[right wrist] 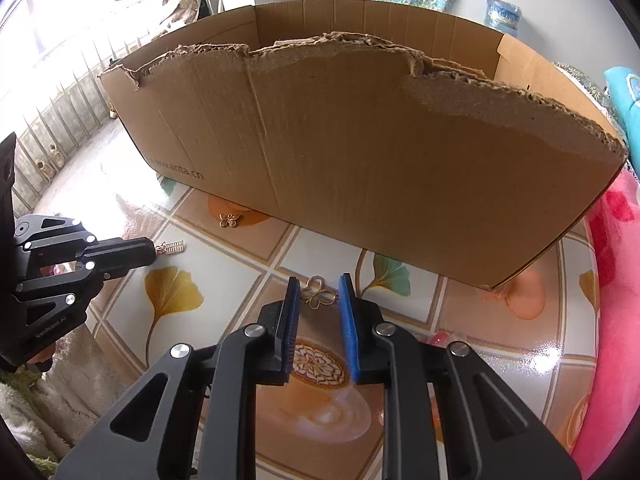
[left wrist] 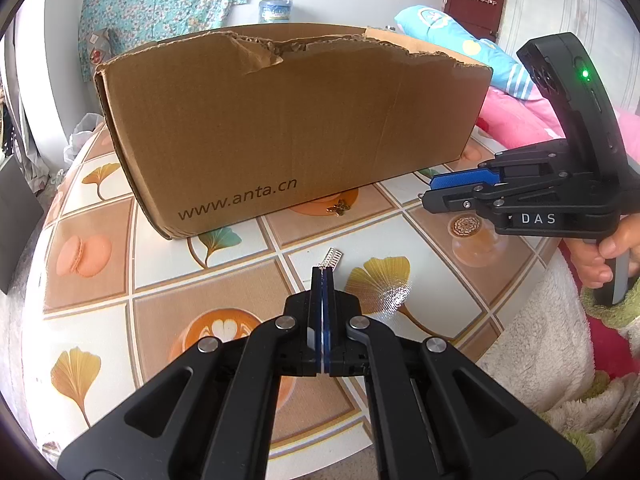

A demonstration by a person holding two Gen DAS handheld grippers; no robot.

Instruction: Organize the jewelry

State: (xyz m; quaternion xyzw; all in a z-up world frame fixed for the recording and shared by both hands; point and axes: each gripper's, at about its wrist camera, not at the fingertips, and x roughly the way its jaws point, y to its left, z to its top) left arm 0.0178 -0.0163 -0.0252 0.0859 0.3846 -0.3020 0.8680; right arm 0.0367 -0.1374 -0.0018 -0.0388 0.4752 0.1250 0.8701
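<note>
Patterned surface (right wrist: pixel 500 340) is carrying jewelry: left tool (left wrist: pixel 323 276) is clenching a silver pendant (left wrist: pixel 333 259); right tool (right wrist: pixel 319 300), released, is straddling a gold clover charm (right wrist: pixel 318 295).

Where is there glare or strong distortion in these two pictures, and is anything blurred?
Left wrist view: glare patch on the tablecloth, box edges bowed by the fisheye, focus sharp. Right wrist view: overexposed window upper left, glare on the tablecloth at right; the box print is washed out.

Three jewelry pieces, all on the table in front of the cardboard box (right wrist: pixel 360 152): one butterfly charm (right wrist: pixel 230 220) nearest it, one silver bar pendant (left wrist: pixel 332 259), one gold looped piece (right wrist: pixel 318 298) (shape unclear). Two grippers.
</note>
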